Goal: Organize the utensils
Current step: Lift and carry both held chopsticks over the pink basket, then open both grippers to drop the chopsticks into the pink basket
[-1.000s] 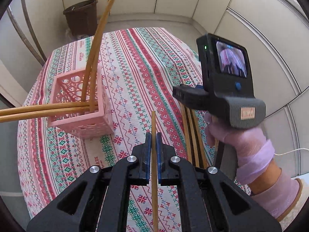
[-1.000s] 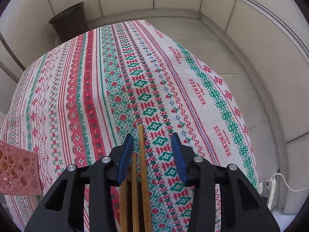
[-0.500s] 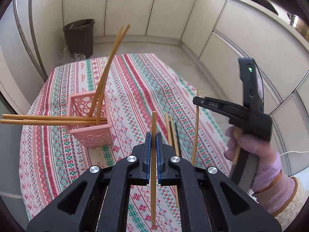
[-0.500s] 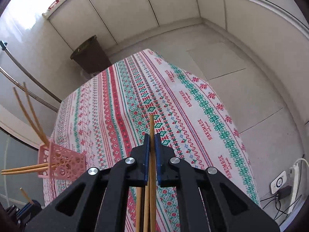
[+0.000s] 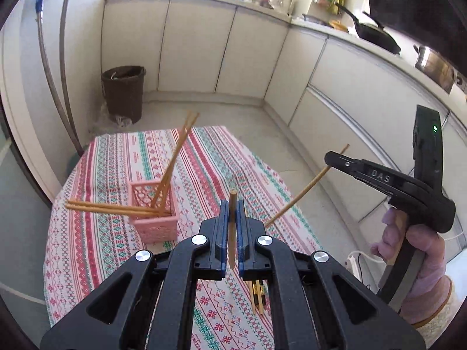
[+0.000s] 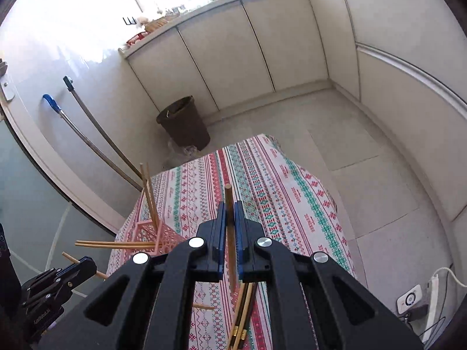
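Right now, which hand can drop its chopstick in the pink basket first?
Probably left. The left gripper holds its chopstick just beside the basket; the right gripper sits farther off.

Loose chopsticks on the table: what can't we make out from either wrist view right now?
- Loose chopsticks: left wrist view, mostly hidden under the left gripper; count unclear.
- Same pile: right wrist view, covered by the right gripper, ends cut by the bottom edge.
- Pink basket: near side hidden behind the gripper body.
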